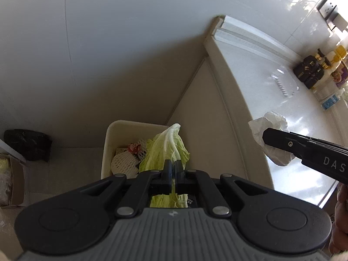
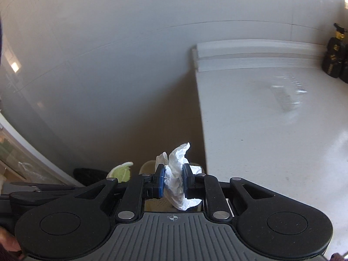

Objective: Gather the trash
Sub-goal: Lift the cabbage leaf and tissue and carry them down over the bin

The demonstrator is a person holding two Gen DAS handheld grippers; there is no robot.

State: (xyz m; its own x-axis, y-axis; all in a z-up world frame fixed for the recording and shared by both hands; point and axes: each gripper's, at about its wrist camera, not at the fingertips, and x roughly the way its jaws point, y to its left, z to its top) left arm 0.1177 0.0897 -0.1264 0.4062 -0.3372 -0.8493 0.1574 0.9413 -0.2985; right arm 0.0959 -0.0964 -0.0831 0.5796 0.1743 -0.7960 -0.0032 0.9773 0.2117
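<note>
Pale green cabbage leaf (image 1: 167, 150) is pinched flat between the almost fully closed jaws of the left gripper (image 1: 173, 169), directly over the cream bin (image 1: 113, 134) at lower centre of the left wrist view, so the drop step appears to be in hand. Crumpled white tissue (image 2: 176, 180) is clamped in the right gripper (image 2: 173, 179), whose jaws stand only narrowly apart. A leftward carry past the surface (image 1: 282, 91) edge seems needed, with open room above the bin.
</note>
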